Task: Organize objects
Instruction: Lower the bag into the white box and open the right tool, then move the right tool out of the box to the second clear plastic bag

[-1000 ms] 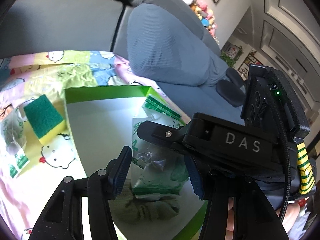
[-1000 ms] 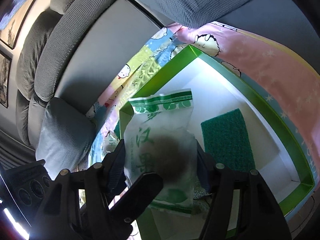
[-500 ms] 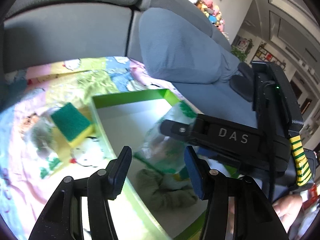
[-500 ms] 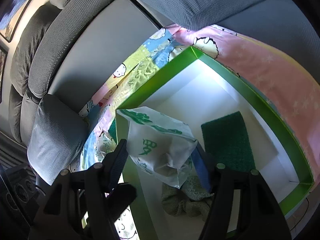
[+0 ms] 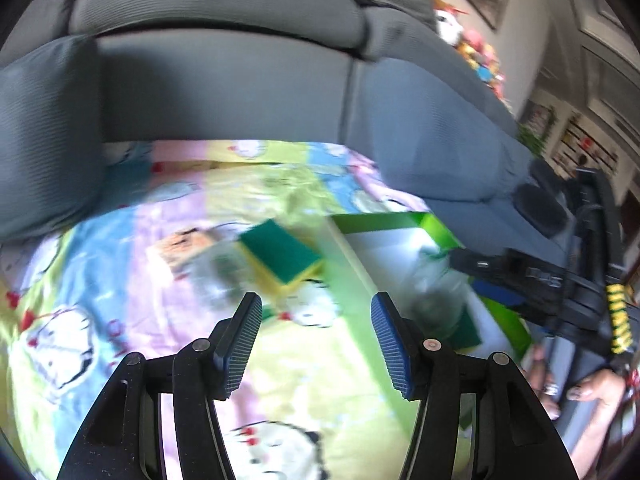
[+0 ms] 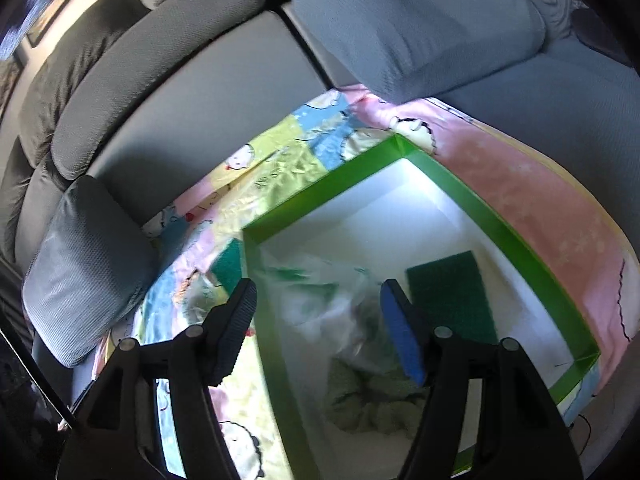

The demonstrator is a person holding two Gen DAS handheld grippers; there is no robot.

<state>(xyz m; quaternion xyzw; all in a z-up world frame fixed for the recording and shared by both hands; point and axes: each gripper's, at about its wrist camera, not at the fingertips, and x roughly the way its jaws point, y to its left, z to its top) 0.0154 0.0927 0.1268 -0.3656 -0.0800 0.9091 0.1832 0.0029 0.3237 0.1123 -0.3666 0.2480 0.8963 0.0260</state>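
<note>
A green-rimmed white box [image 6: 360,168] lies on a cartoon-print blanket [image 5: 160,248] on a grey sofa. Inside it lie a clear bag with green print [image 6: 328,304], a green sponge [image 6: 448,296] and a pale green cloth [image 6: 372,400]. My right gripper [image 6: 316,320] is open above the bag, which looks free between the jaws. My left gripper [image 5: 316,336] is open and empty over the blanket, left of the box [image 5: 400,220]. A green and yellow sponge [image 5: 280,256] and another clear bag [image 5: 216,276] lie just beyond it.
Grey cushions [image 6: 80,272] stand at the left and back [image 6: 420,28] of the blanket. The right gripper's body and the hand holding it [image 5: 560,292] show at the right of the left wrist view. Shelves and toys stand far behind the sofa.
My right gripper has opened and let the bag drop into the box. My left gripper has swung left, away from the box, toward the sponge on the blanket.
</note>
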